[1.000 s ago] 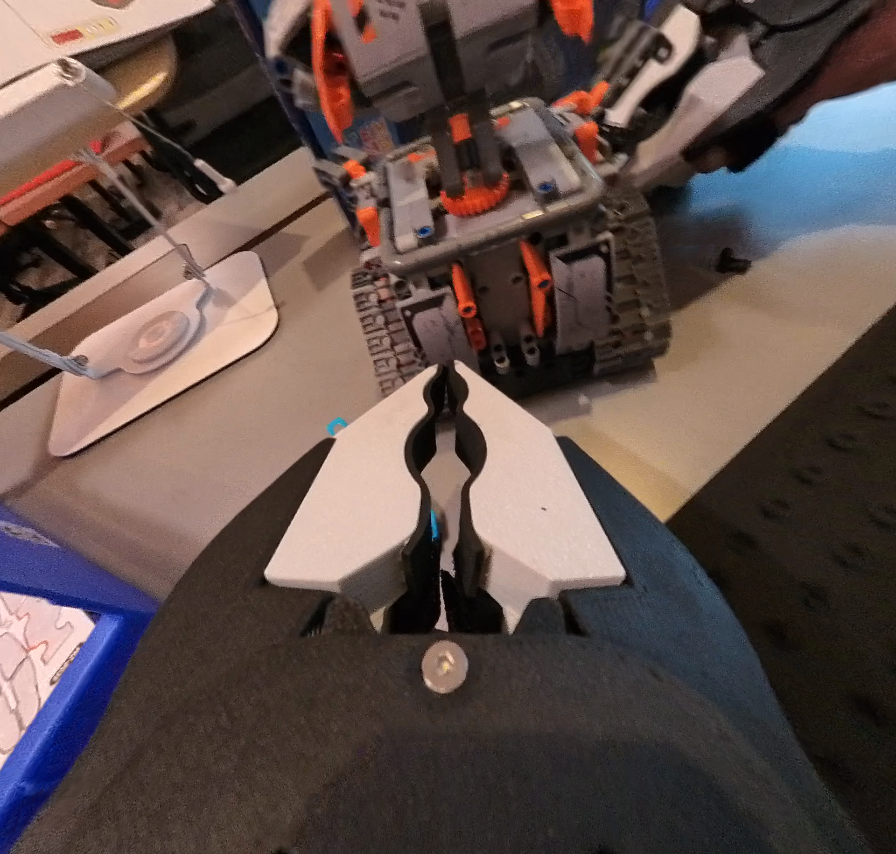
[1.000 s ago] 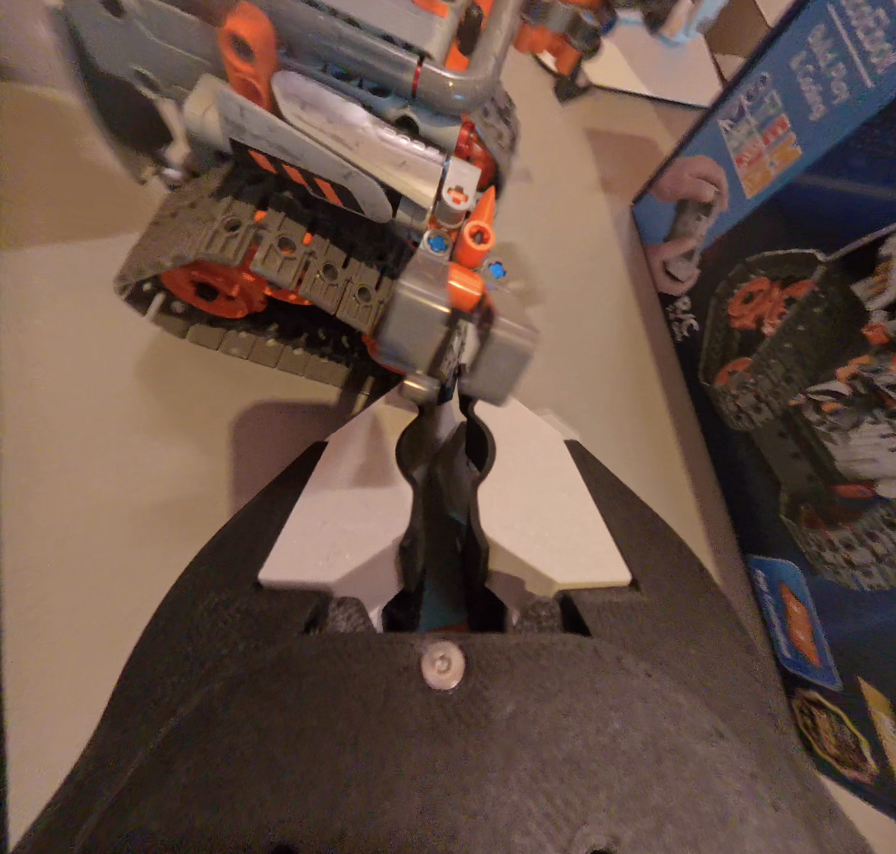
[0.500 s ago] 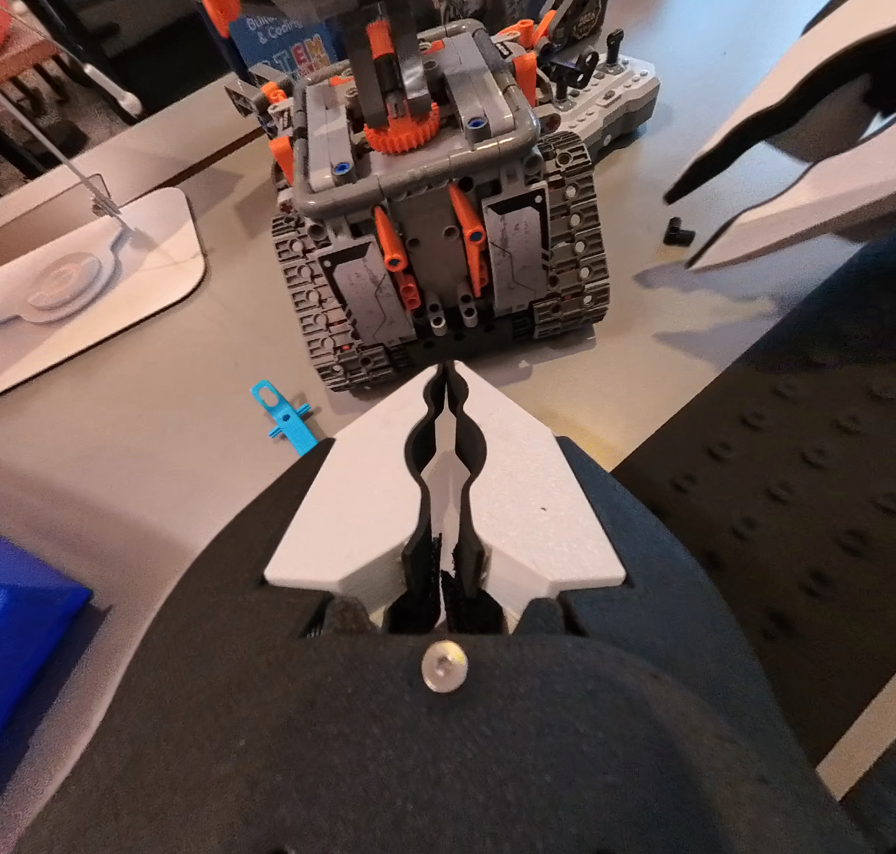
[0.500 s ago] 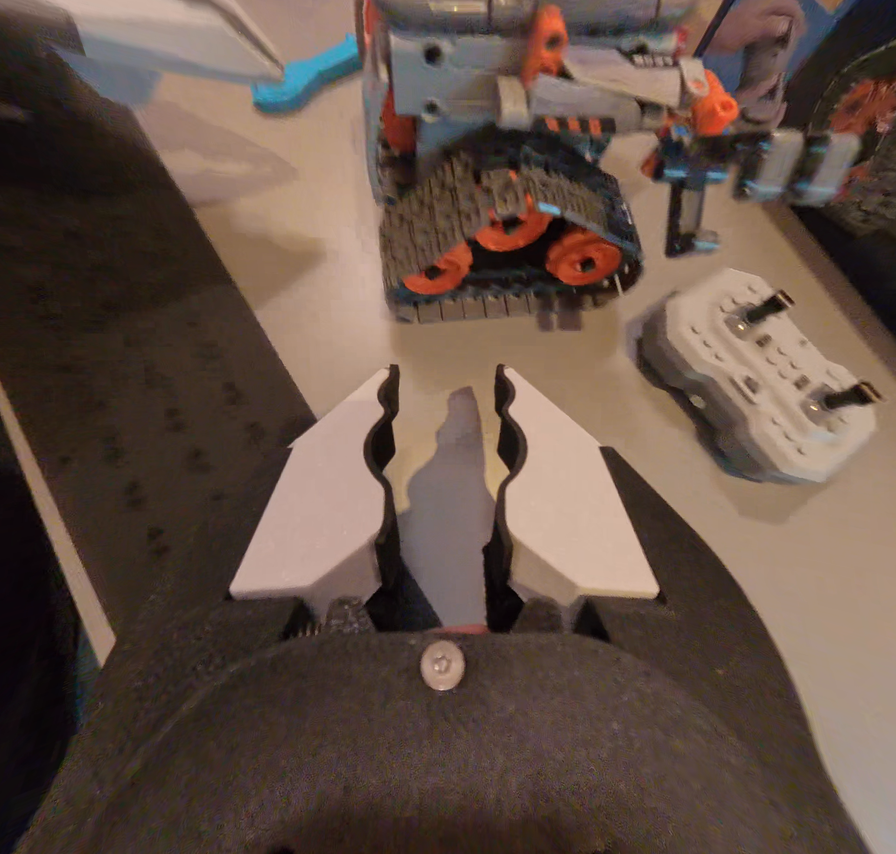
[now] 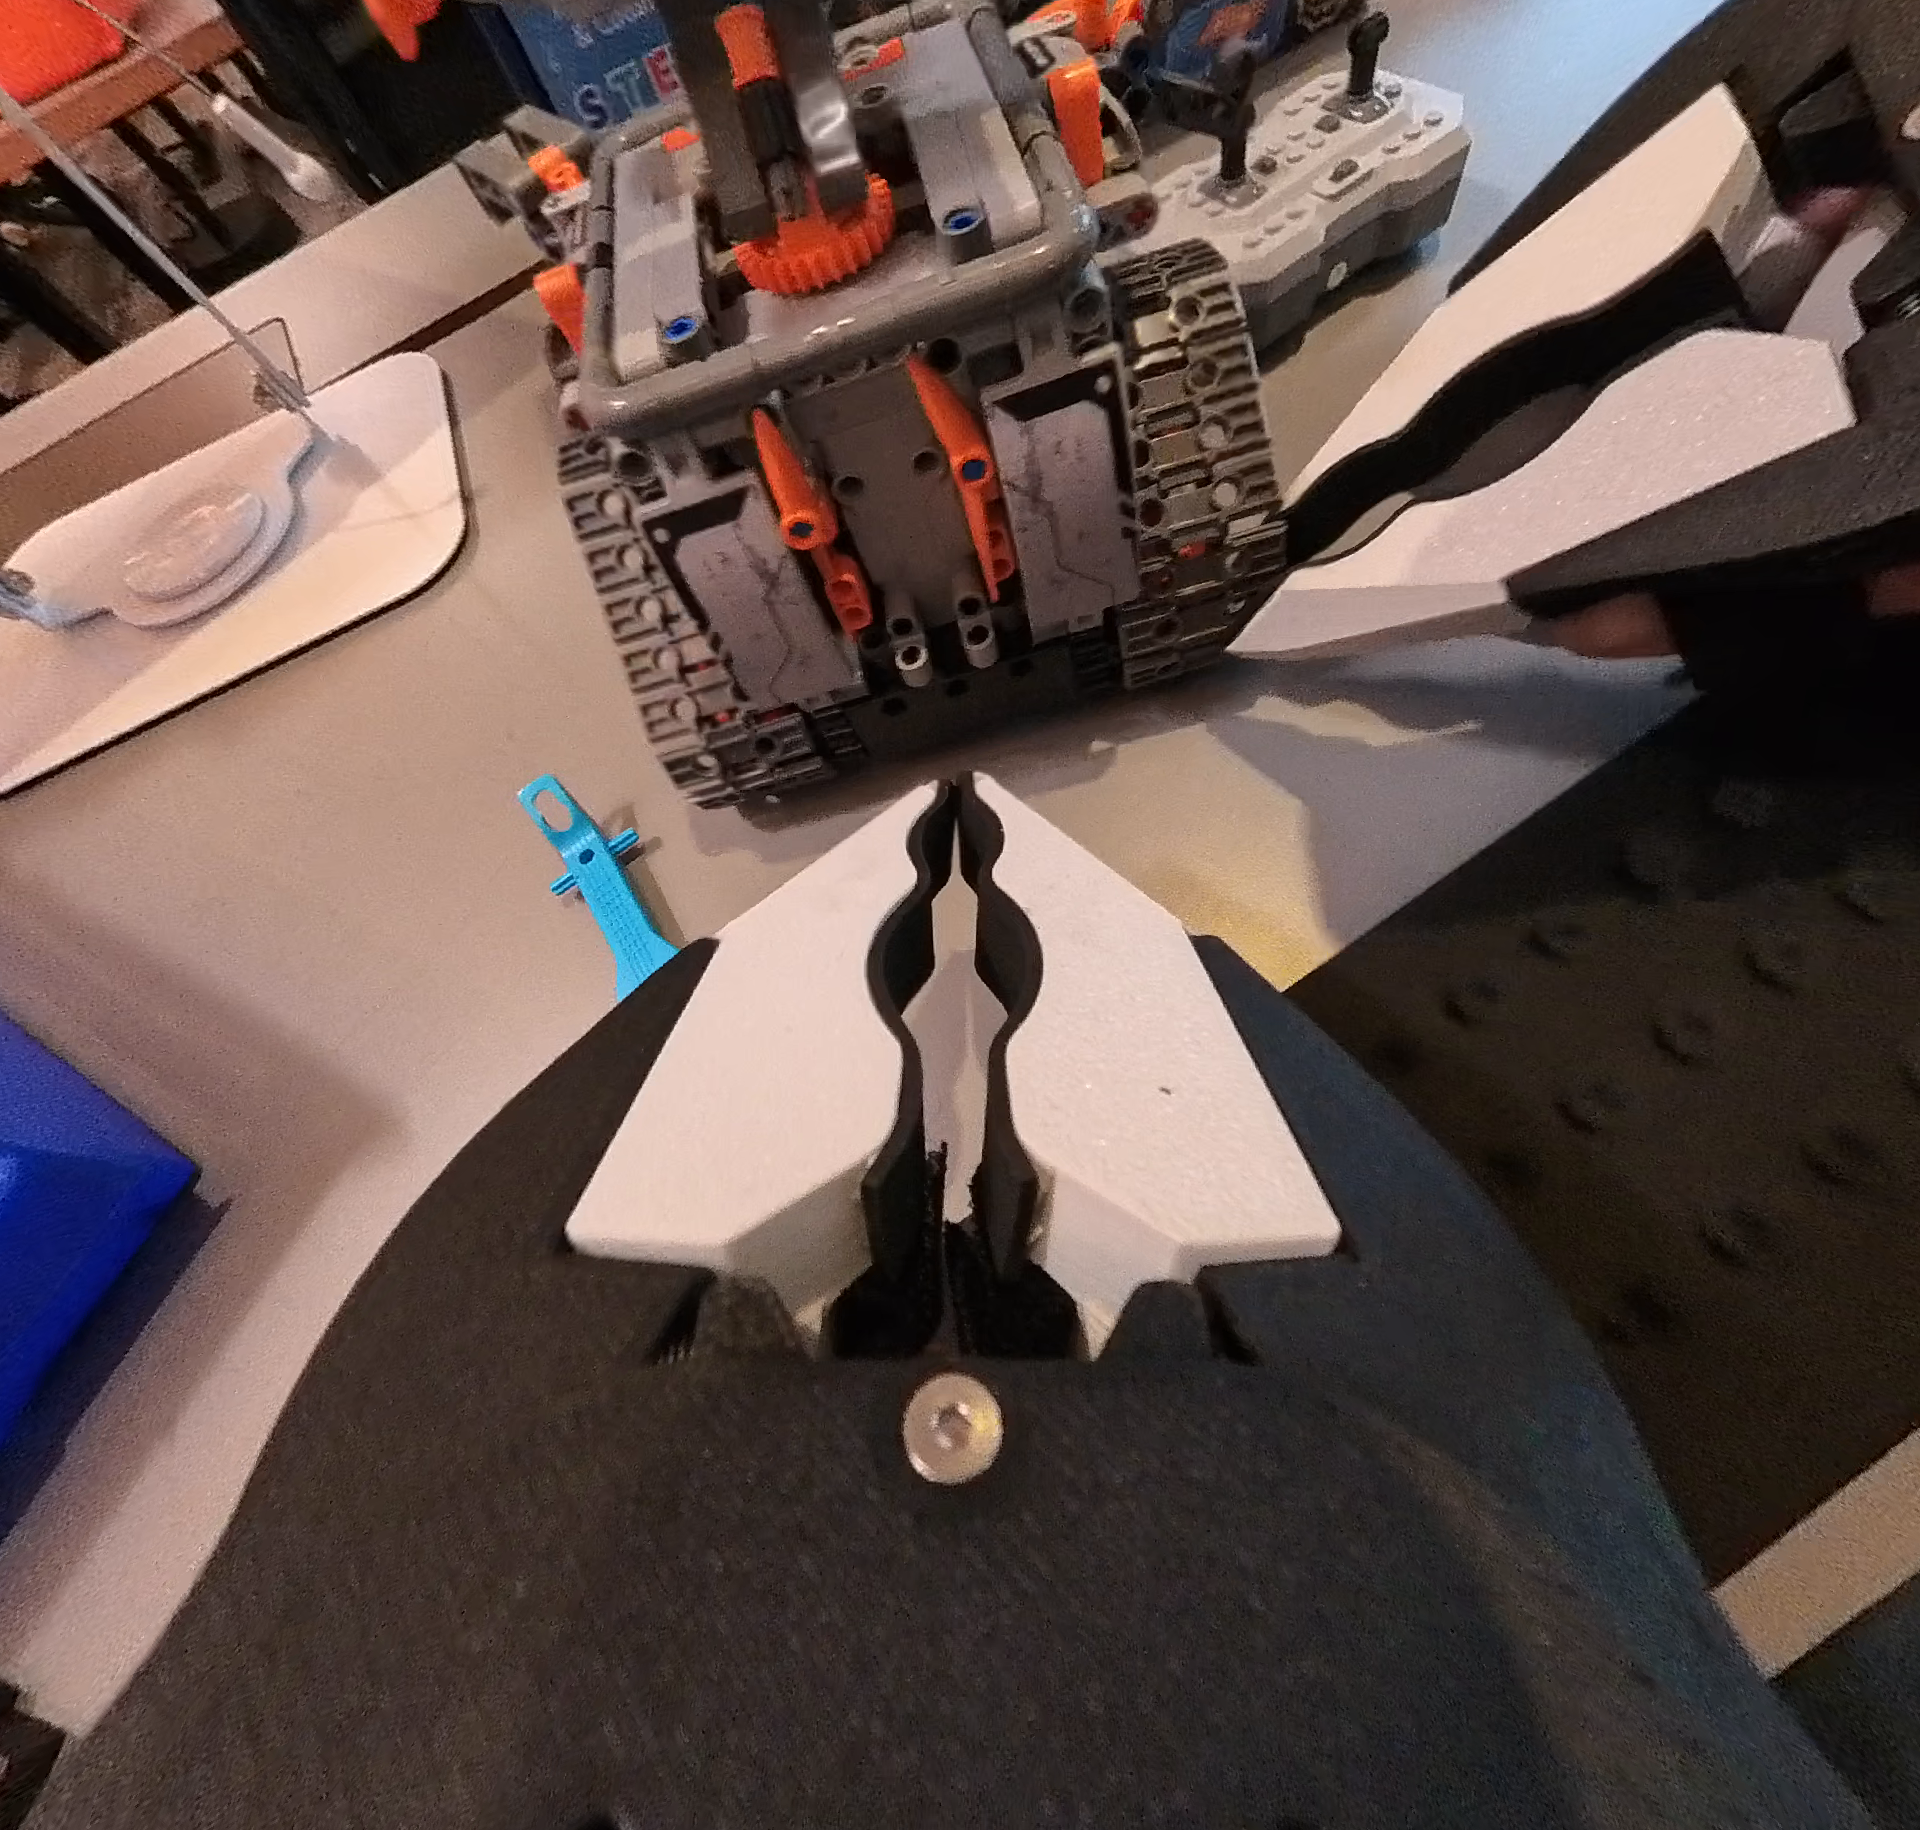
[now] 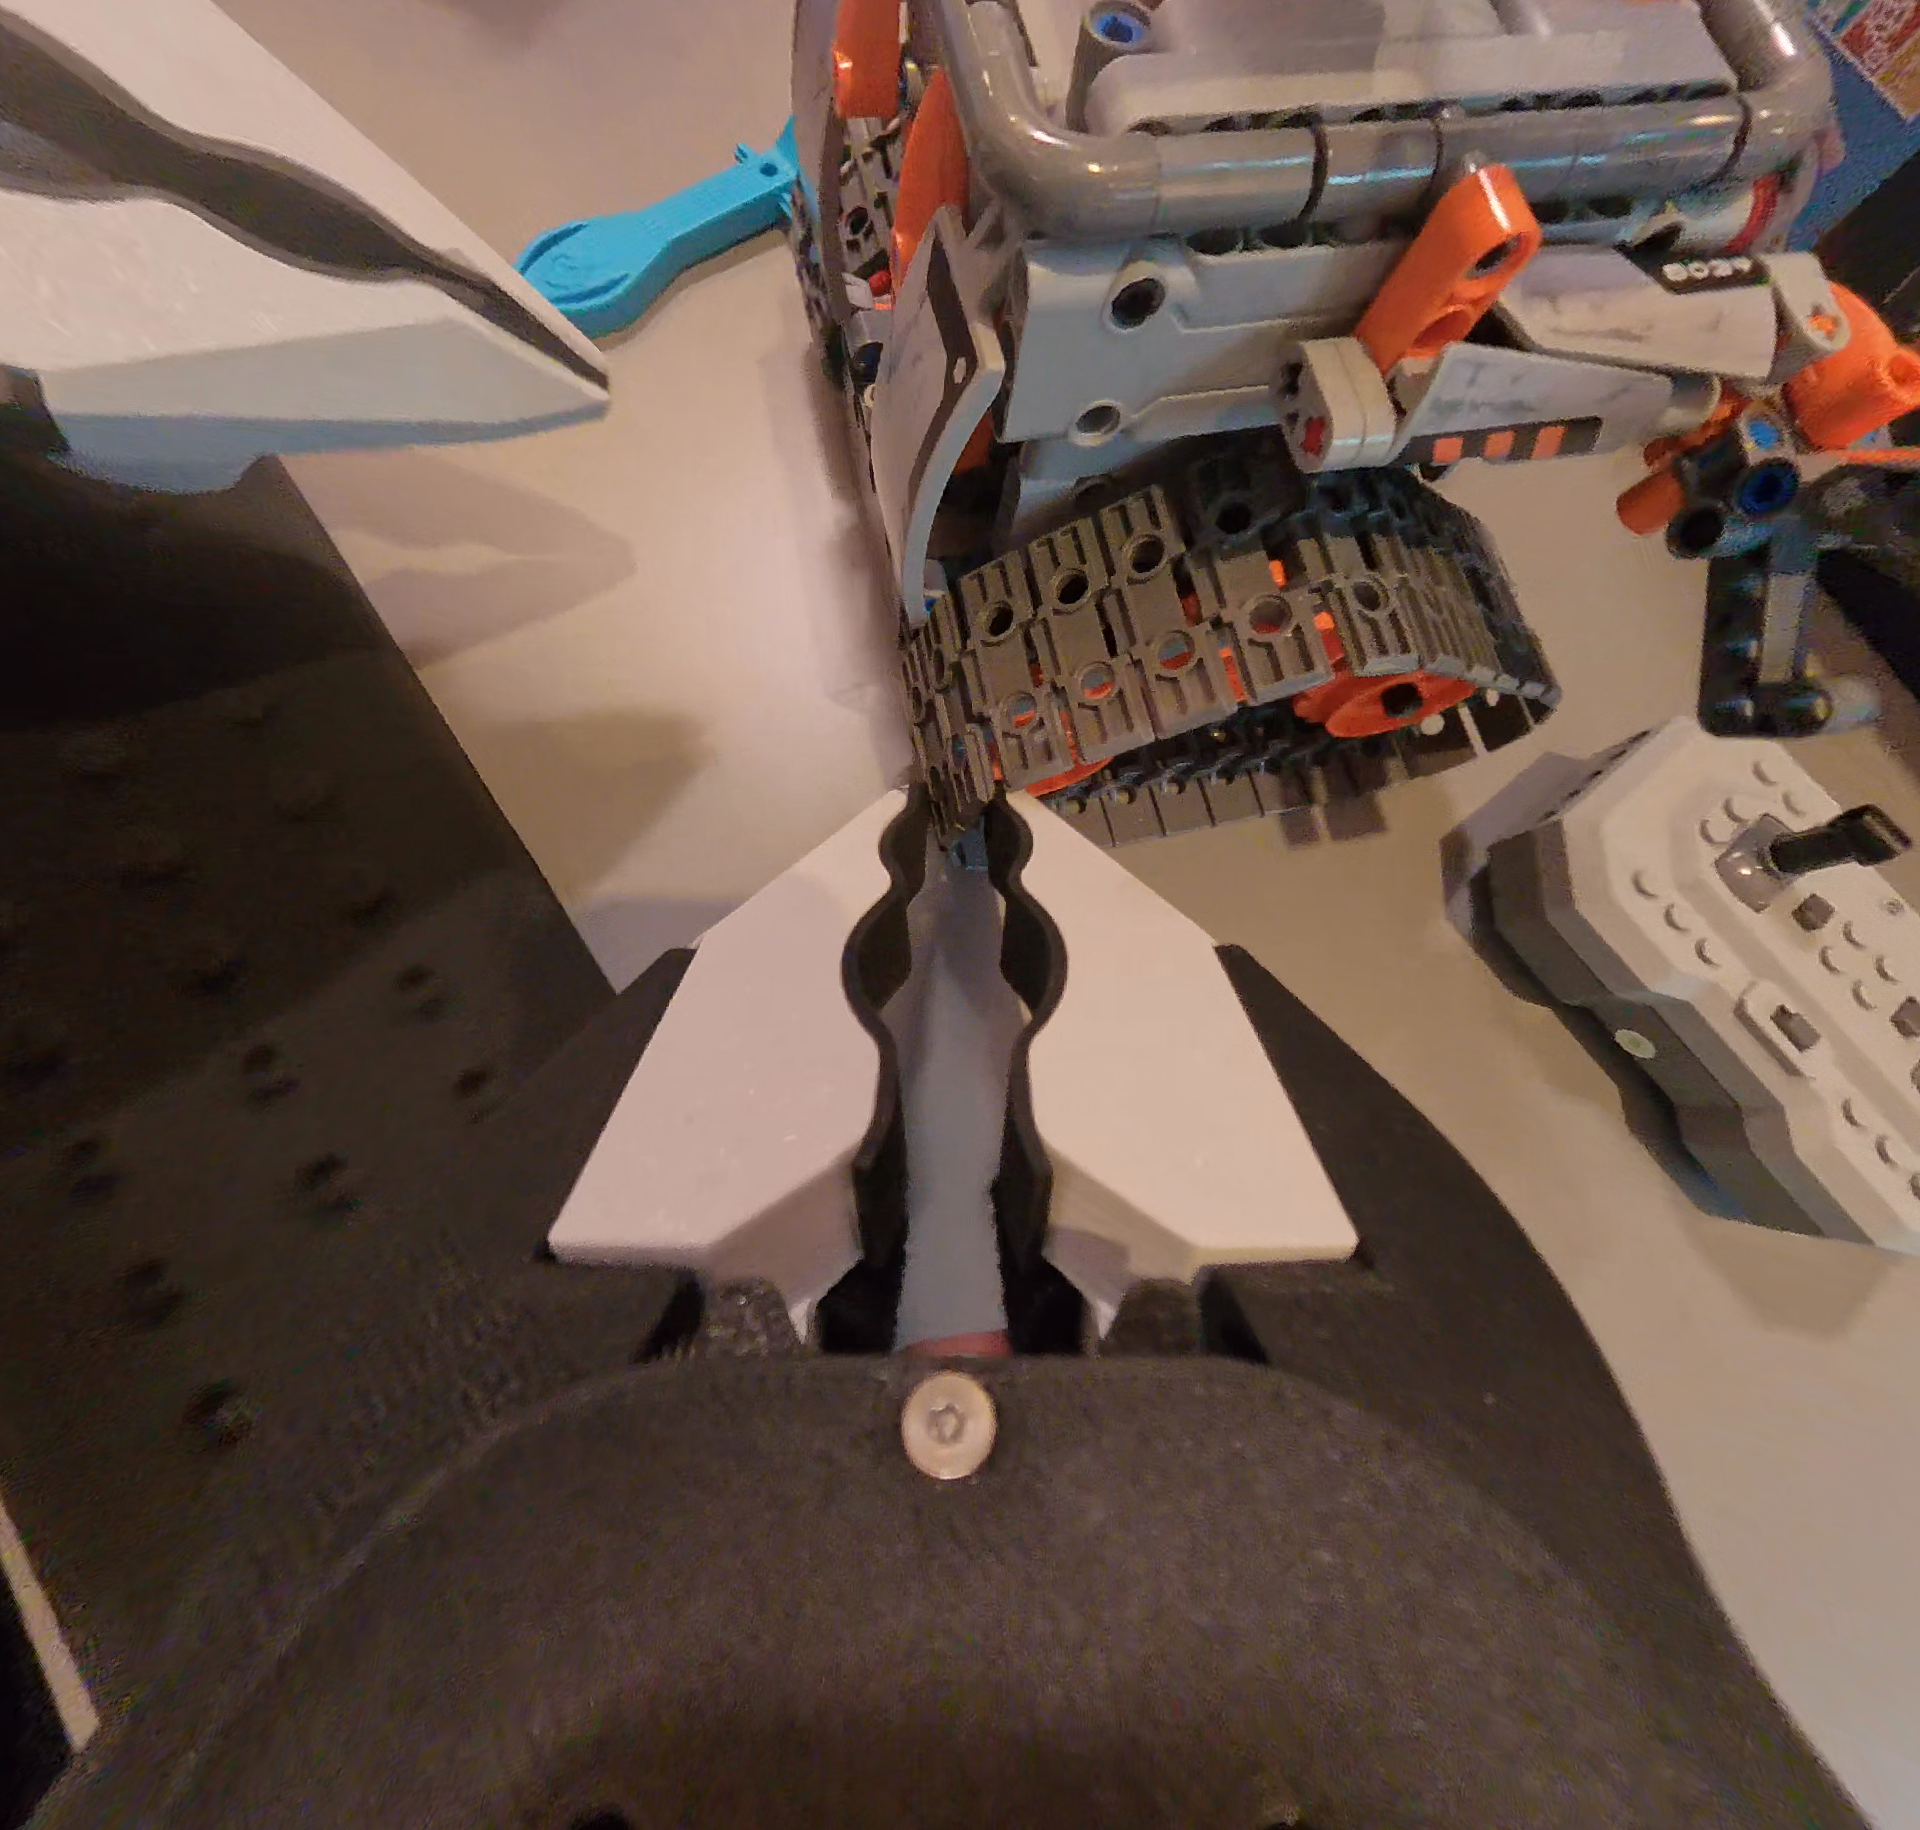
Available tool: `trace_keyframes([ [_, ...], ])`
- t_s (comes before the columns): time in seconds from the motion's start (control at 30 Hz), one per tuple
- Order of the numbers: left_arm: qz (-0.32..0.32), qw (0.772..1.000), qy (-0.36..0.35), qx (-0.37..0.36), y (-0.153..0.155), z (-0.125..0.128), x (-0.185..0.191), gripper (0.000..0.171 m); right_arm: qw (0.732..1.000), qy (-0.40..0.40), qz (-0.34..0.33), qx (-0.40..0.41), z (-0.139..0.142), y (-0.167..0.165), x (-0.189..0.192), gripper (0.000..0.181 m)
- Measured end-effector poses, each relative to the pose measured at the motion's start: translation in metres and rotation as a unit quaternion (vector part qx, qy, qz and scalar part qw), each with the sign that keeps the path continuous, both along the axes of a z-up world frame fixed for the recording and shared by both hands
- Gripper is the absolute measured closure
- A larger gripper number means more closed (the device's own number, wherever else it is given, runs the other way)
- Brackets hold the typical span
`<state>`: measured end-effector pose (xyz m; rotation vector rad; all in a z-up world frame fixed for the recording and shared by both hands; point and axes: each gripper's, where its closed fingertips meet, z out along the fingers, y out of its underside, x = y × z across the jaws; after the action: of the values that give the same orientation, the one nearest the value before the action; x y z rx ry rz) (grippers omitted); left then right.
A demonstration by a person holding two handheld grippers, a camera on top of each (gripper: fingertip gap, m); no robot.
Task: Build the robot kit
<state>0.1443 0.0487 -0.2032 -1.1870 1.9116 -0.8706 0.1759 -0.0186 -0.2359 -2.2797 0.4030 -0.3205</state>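
Observation:
A grey and orange tracked brick vehicle (image 5: 914,492) stands on the pale table, and it also shows in the right wrist view (image 6: 1299,326). My right gripper (image 6: 961,824) is shut on the rear end of its right track (image 6: 1195,658). In the left wrist view the right gripper (image 5: 1283,533) comes in from the right and meets that track (image 5: 1195,450). My left gripper (image 5: 956,793) is shut and empty, just short of the vehicle's rear and apart from it. It shows at the upper left of the right wrist view (image 6: 592,393).
A light blue plastic tool (image 5: 592,876) lies left of my left gripper and also shows in the right wrist view (image 6: 665,232). A grey-white remote with sticks (image 6: 1714,1001) lies beside the vehicle. A white stand base (image 5: 260,533), a blue box (image 5: 62,1209) and a black mat (image 5: 1662,1053) surround the area.
My right gripper let go of a grey part at the vehicle's front, opened, swung round and shut on the right track. My left gripper stayed shut and drew back a little.

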Motion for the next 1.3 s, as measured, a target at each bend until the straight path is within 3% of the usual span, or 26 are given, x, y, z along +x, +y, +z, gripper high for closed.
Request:
trace_keyframes([
  [0.27, 0.011, 1.0, -0.003, 0.006, -0.013, 0.001, 0.0, 0.171, 0.999, 0.014, 0.027, -0.012, -0.004, -0.035, 0.027, 0.172],
  [0.37, 0.011, 1.0, -0.003, 0.007, -0.016, 0.001, -0.001, 0.171, 1.0, 0.008, 0.012, -0.016, -0.004, -0.043, 0.036, 0.162],
  [0.63, 0.015, 1.0, 0.001, -0.004, -0.014, 0.001, 0.001, 0.171, 1.0, 0.0, 0.003, 0.01, -0.004, -0.048, 0.028, 0.152],
  [0.77, 0.019, 1.0, -0.003, -0.007, -0.011, 0.002, 0.001, 0.171, 0.997, -0.064, -0.047, -0.005, 0.018, -0.053, 0.027, 0.135],
  [0.8, 0.021, 1.0, -0.004, -0.006, -0.009, 0.003, 0.002, 0.171, 0.995, -0.087, -0.047, -0.007, 0.028, -0.049, 0.02, 0.126],
  [0.93, 0.032, 0.999, -0.009, -0.012, 0.004, 0.006, 0.004, 0.171, 0.977, -0.195, -0.066, 0.048, 0.084, -0.021, 0.001, 0.12],
  [1.07, 0.042, 0.999, -0.017, -0.018, 0.017, 0.011, 0.003, 0.171, 0.936, -0.353, -0.011, 0.013, 0.109, 0.014, -0.006, 0.15],
  [1.3, 0.043, 0.999, -0.02, -0.02, 0.025, 0.008, 0.0, 0.171, 0.907, -0.393, 0.025, -0.148, 0.084, 0.034, 0.032, 0.168],
])
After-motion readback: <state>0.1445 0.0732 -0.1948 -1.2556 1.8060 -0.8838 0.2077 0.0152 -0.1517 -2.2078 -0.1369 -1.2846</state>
